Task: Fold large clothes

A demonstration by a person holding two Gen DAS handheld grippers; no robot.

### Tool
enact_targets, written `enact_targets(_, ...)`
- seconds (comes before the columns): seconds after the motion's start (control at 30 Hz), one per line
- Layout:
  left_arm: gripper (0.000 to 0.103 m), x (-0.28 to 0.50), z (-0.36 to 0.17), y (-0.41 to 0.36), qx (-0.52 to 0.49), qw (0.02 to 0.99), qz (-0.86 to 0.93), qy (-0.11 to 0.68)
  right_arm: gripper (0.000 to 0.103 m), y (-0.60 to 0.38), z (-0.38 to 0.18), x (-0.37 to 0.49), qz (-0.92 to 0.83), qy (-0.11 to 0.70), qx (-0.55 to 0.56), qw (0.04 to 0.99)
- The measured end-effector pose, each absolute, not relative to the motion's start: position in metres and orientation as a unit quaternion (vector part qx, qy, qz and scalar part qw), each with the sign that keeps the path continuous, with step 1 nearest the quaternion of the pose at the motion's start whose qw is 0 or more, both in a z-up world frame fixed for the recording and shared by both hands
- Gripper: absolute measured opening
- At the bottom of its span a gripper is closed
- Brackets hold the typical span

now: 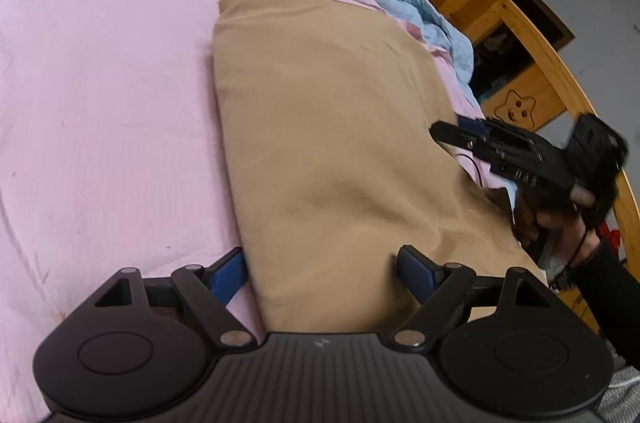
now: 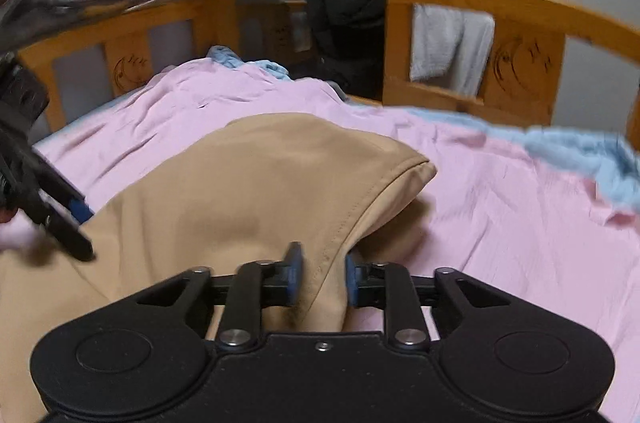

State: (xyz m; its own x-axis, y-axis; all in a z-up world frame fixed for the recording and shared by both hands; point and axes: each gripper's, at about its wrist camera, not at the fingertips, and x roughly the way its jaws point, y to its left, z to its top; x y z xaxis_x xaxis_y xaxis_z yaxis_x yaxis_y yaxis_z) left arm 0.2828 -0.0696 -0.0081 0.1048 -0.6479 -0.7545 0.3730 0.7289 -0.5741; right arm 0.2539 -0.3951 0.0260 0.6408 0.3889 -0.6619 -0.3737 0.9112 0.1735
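Kid's bedrm: carved wooden bed frame [image 1: 516,103], pink sheet [image 1: 100,83]

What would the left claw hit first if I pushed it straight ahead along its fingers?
Most likely the tan garment: the open left claw already straddles its near edge, with cloth filling the line ahead. Depth is uncertain.

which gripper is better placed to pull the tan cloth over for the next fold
Right. The right gripper already pinches the stitched edge of the tan fabric garment; the left gripper is open, only straddling its near edge.
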Motion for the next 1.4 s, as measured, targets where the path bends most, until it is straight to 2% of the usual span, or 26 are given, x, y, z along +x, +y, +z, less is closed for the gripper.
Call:
enact_targets(0.07, 0.086, 0.285, -0.006, -0.072, -0.113, 0.728, -0.353, 0.577, 0.069, -0.414, 0.025, 0.261, 0.204, 0.378, 0.073, 0.900)
enact_targets(0.13, 0.087, 0.289, -0.007, -0.073, -0.117, 0.720, -0.357, 0.583, 0.077, -0.435, 0.018, 0.271, 0.215, 0.394, 0.147, 0.881)
enact_targets(0.33, 0.092, 0.293, -0.020, -0.069, -0.147, 0.704, -0.361, 0.594, 0.082, -0.462, -0.018, 0.303, 0.261, 0.444, 0.266, 0.815)
enact_targets(0.43, 0.096, 0.293, -0.024, -0.069, -0.160, 0.701, -0.368, 0.589, 0.084, -0.458, -0.033, 0.320, 0.285, 0.459, 0.287, 0.791)
enact_targets(0.5, 0.093, 0.294, -0.024, -0.071, -0.162, 0.702, -0.368, 0.588, 0.085, -0.452, -0.035, 0.325, 0.296, 0.461, 0.293, 0.784)
enact_targets(0.53, 0.085, 0.294, -0.023, -0.074, -0.156, 0.705, -0.364, 0.589, 0.085, -0.448, -0.032, 0.325, 0.295, 0.460, 0.290, 0.786)
enact_targets(0.6, 0.079, 0.295, -0.021, -0.075, -0.148, 0.713, -0.351, 0.589, 0.074, -0.439, -0.026, 0.320, 0.285, 0.457, 0.272, 0.797)
enact_targets(0.63, 0.072, 0.295, -0.019, -0.076, -0.151, 0.715, -0.341, 0.591, 0.058, -0.435, -0.024, 0.316, 0.275, 0.460, 0.267, 0.801)
enact_targets(0.67, 0.063, 0.295, -0.017, -0.076, -0.154, 0.719, -0.327, 0.593, 0.050, -0.431, -0.024, 0.311, 0.261, 0.462, 0.272, 0.803)
enact_targets(0.7, 0.059, 0.294, -0.015, -0.075, -0.155, 0.723, -0.317, 0.593, 0.044, -0.428, -0.023, 0.307, 0.249, 0.462, 0.278, 0.804)
enact_targets(0.77, 0.051, 0.292, -0.008, -0.077, -0.152, 0.732, -0.300, 0.593, 0.021, -0.422, -0.018, 0.299, 0.223, 0.461, 0.281, 0.812)
enact_targets(0.83, 0.045, 0.292, 0.001, -0.077, -0.153, 0.736, -0.289, 0.593, 0.012, -0.414, -0.007, 0.295, 0.200, 0.459, 0.282, 0.818)
enact_targets(0.93, 0.041, 0.295, 0.018, -0.071, -0.168, 0.734, -0.286, 0.592, 0.009, -0.402, 0.017, 0.291, 0.175, 0.455, 0.272, 0.830)
enact_targets(1.1, 0.040, 0.312, 0.062, -0.044, -0.145, 0.754, -0.287, 0.573, 0.008, -0.389, 0.058, 0.301, 0.167, 0.445, 0.312, 0.823)
enact_targets(1.27, 0.041, 0.352, 0.095, -0.008, -0.121, 0.788, -0.239, 0.554, 0.008, -0.344, 0.087, 0.349, 0.166, 0.435, 0.322, 0.824)
enact_targets(1.4, 0.042, 0.396, 0.094, 0.019, -0.133, 0.785, -0.197, 0.573, 0.009, -0.302, 0.094, 0.400, 0.152, 0.436, 0.322, 0.826)
